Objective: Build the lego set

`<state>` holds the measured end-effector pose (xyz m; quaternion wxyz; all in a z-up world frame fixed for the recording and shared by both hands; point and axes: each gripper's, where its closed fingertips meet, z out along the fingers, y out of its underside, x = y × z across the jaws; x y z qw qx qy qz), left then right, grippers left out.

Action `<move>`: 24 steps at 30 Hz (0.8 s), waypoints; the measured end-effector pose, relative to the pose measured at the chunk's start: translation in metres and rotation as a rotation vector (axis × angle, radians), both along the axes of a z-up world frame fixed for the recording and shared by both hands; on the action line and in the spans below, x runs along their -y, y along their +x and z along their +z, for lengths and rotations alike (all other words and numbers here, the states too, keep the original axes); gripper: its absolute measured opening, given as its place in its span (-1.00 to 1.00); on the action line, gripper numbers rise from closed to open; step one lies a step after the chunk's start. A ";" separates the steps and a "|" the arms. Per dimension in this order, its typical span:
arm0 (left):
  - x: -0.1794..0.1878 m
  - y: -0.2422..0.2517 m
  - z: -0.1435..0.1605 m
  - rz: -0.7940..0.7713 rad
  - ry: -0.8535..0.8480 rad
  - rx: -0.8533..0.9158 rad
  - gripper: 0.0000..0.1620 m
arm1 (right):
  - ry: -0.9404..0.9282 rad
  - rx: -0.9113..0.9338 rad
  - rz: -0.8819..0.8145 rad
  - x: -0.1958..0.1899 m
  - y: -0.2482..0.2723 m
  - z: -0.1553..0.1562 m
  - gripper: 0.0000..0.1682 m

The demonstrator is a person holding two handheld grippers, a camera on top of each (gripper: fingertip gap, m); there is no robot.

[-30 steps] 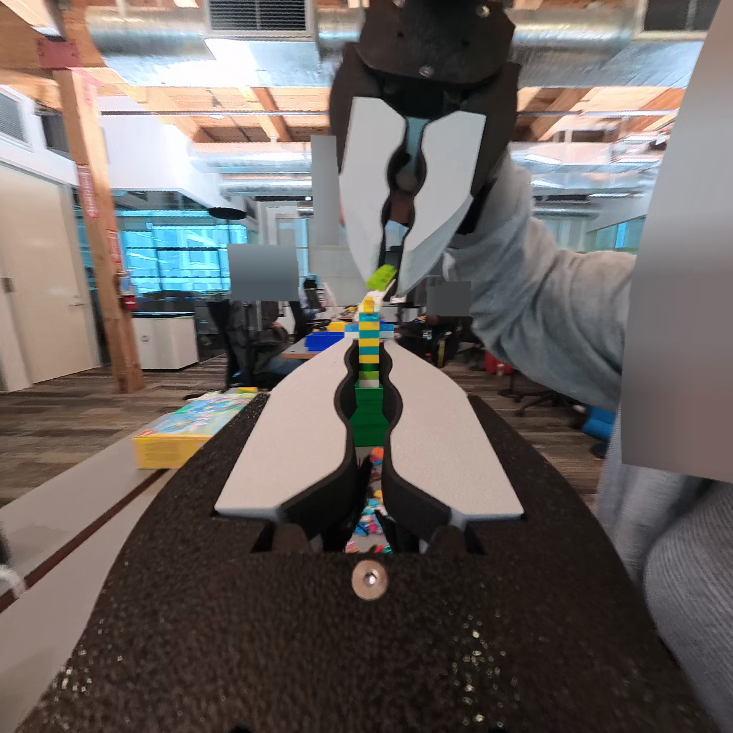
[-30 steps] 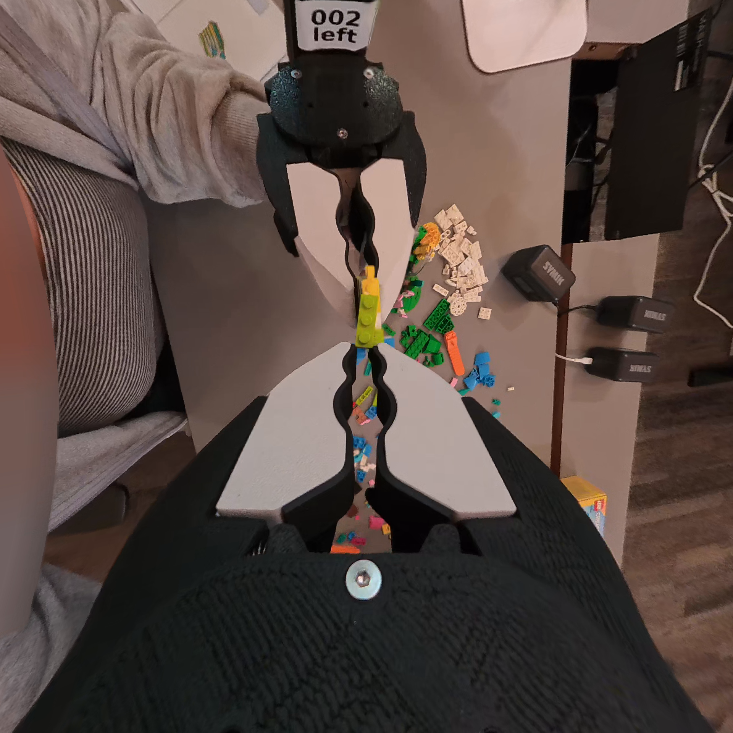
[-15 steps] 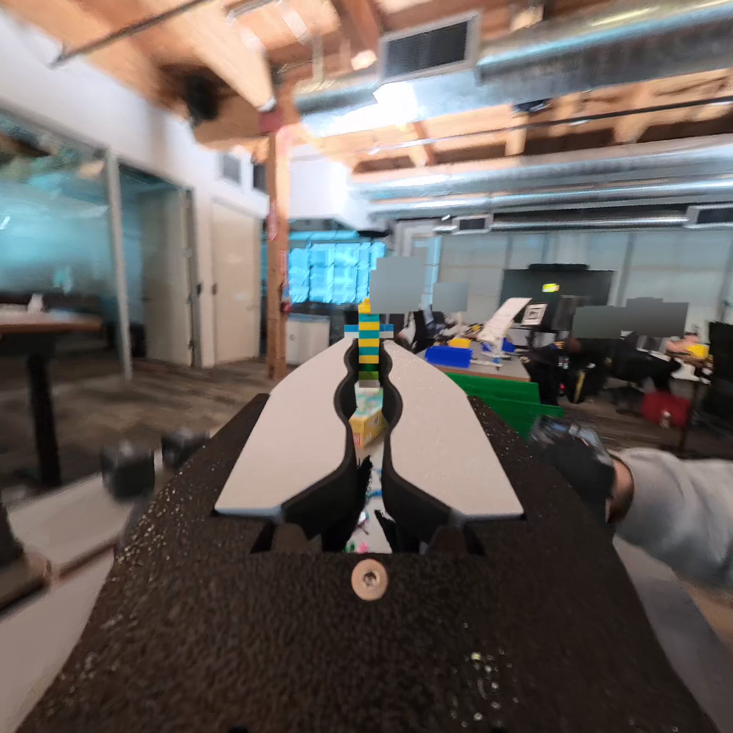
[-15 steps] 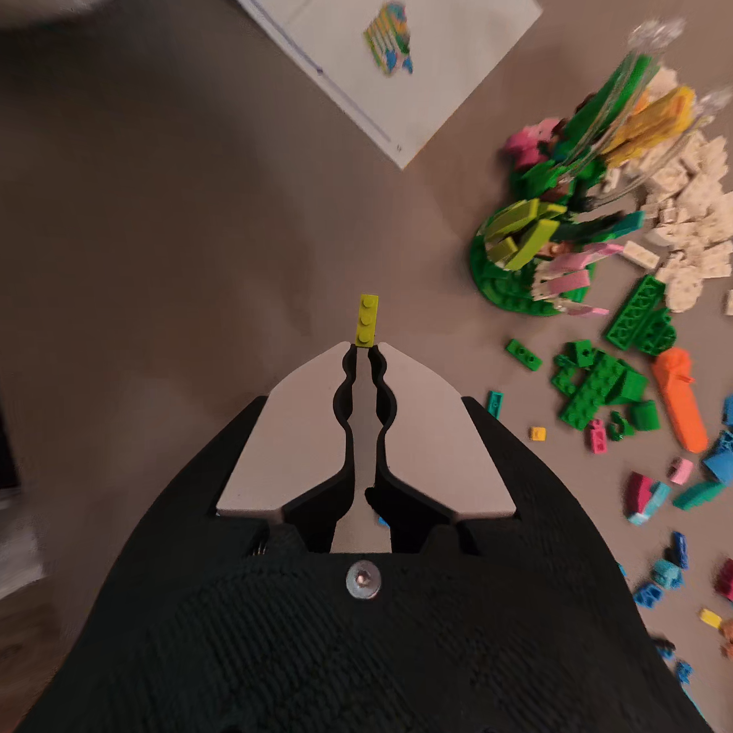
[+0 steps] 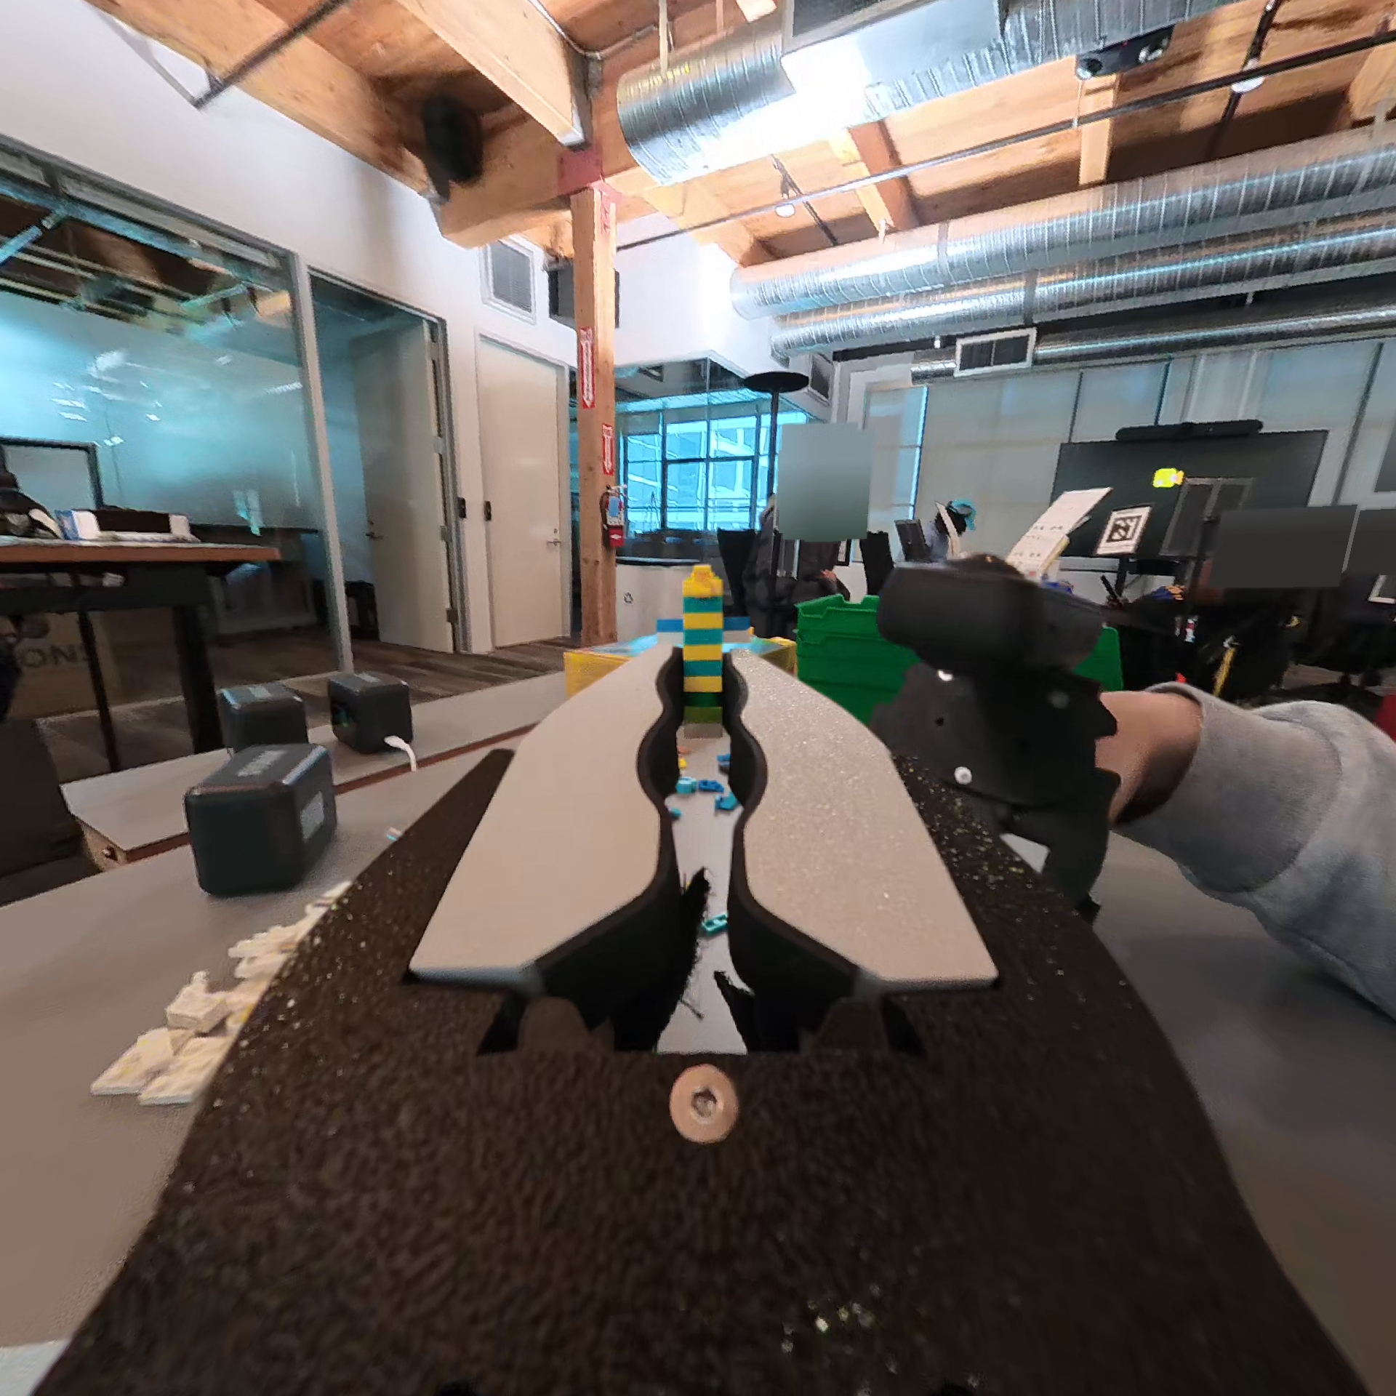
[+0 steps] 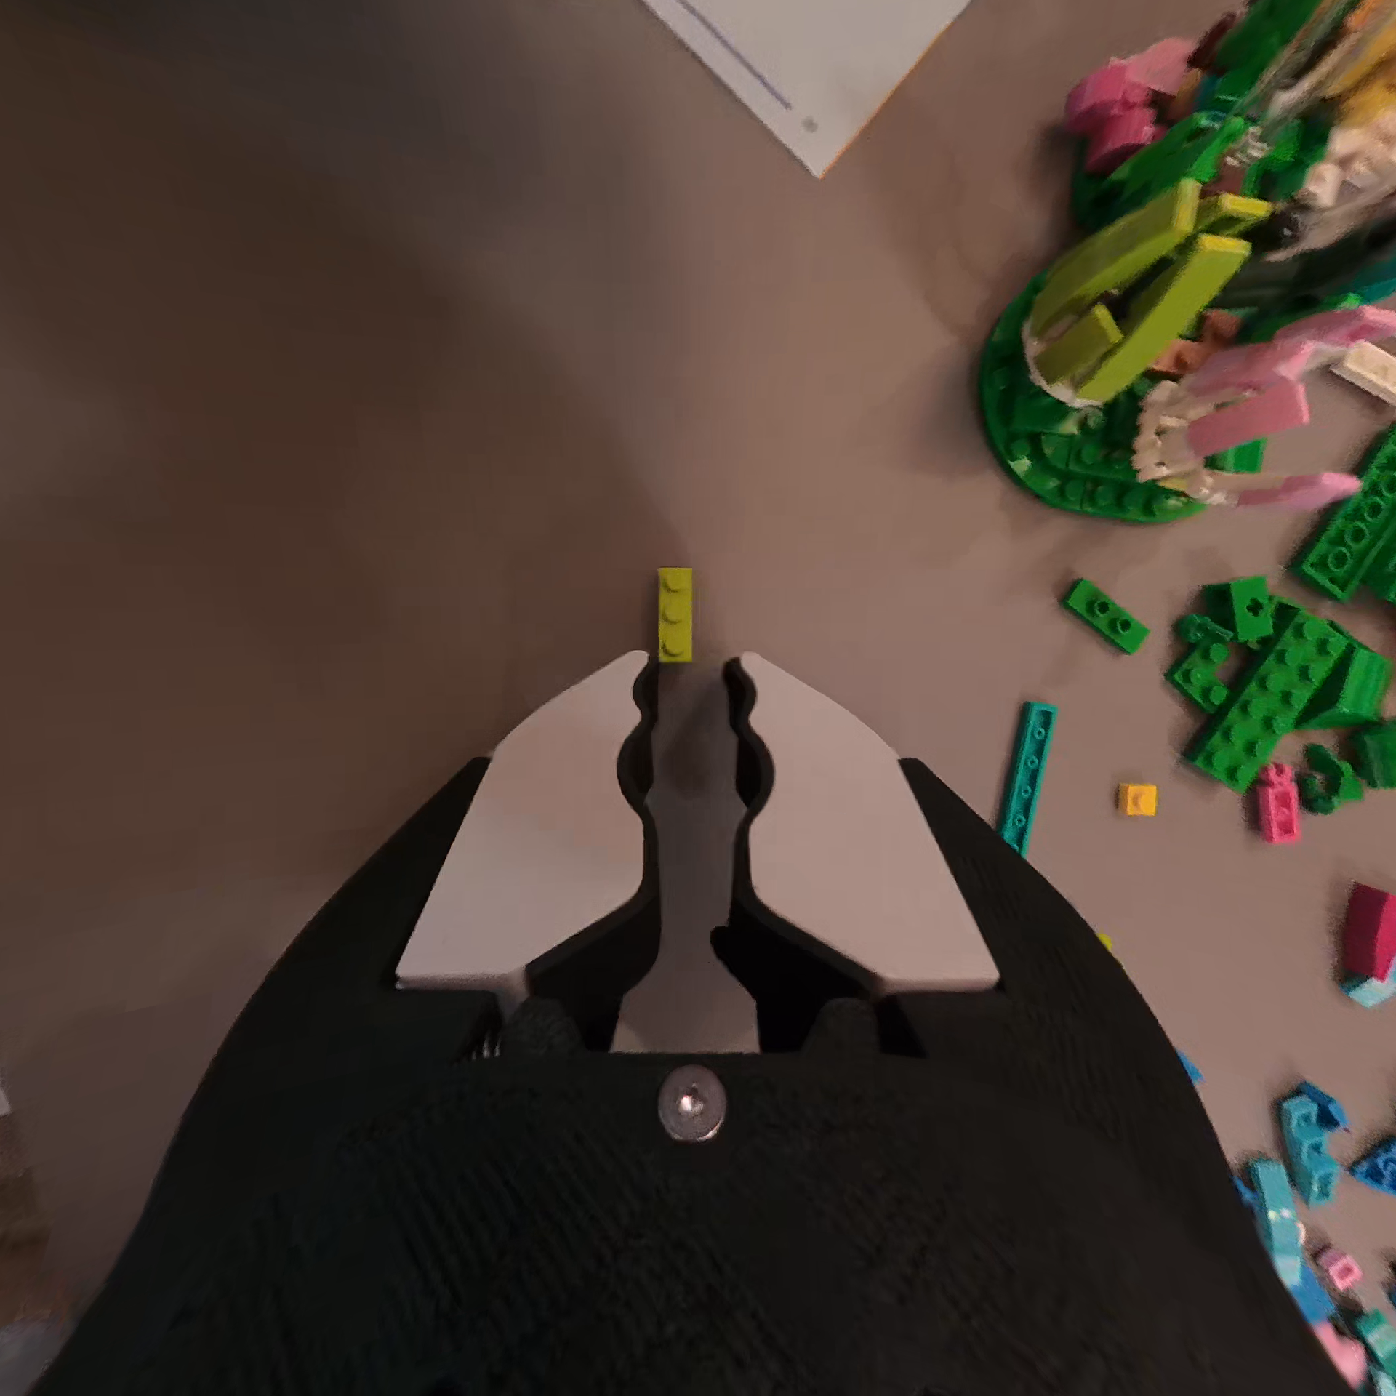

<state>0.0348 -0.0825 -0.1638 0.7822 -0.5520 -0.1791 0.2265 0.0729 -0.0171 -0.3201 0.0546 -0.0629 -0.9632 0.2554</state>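
L claw (image 5: 702, 665) is clamped on the striped yellow/teal stack (image 5: 702, 634), held upright over the bench (image 5: 91, 982). R claw (image 6: 686, 661) has its jaws apart, w/ the lime plate (image 6: 674, 616) lying loose on the bench just past the tips. Looks like a mid-build regrip: next, R prob needs to re-pinch the plate squarely and bring it to the stack.

signs: red strips on wooden post (image 5: 594, 362) | writing perhaps present, too blurred to read
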 end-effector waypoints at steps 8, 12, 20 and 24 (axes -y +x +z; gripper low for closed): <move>0.002 -0.002 -0.008 0.046 -0.019 -0.051 -0.90 | -0.097 0.112 0.016 0.010 0.006 0.013 -0.79; 0.004 -0.005 -0.010 0.044 -0.008 -0.031 -0.90 | -0.073 0.163 -0.046 0.016 0.003 0.009 -0.81; -0.001 -0.006 -0.018 0.025 -0.020 -0.007 -0.90 | -0.057 0.139 -0.029 0.012 0.002 0.004 -0.83; -0.003 -0.008 -0.023 0.026 -0.039 -0.007 -0.90 | -0.038 0.160 -0.015 0.011 0.004 -0.001 -0.83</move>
